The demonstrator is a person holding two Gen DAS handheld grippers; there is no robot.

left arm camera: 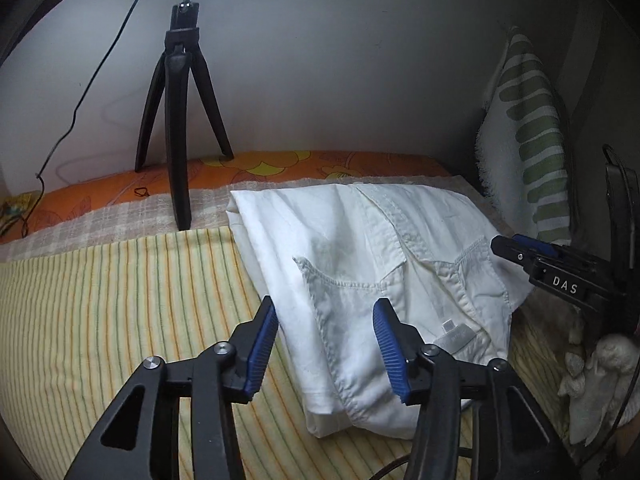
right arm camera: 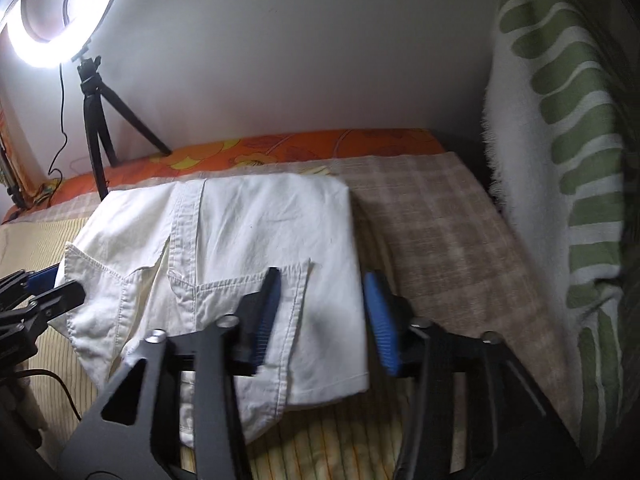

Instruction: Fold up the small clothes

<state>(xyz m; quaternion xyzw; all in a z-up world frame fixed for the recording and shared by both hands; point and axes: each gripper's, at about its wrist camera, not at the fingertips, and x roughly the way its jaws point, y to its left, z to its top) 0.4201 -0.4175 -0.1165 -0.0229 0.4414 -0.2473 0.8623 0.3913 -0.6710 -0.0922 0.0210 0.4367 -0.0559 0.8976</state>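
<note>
A white collared shirt [left arm camera: 360, 264] lies folded on the yellow striped cloth [left arm camera: 100, 300]; it also shows in the right wrist view [right arm camera: 240, 232]. My left gripper [left arm camera: 326, 350] is open and empty, its jaws straddling the shirt's near left edge just above the fabric. My right gripper [right arm camera: 320, 320] is open and empty over the shirt's near right edge. The right gripper also shows in the left wrist view [left arm camera: 520, 250] by the shirt's right side. The left gripper shows at the left of the right wrist view [right arm camera: 40, 284].
A black tripod [left arm camera: 180, 128] with a ring light [right arm camera: 44, 32] stands at the back left on an orange floral sheet [left arm camera: 280, 164]. A checked beige cloth [right arm camera: 440, 240] lies under the shirt. A green-striped white towel [right arm camera: 560, 160] hangs at the right. The wall is close behind.
</note>
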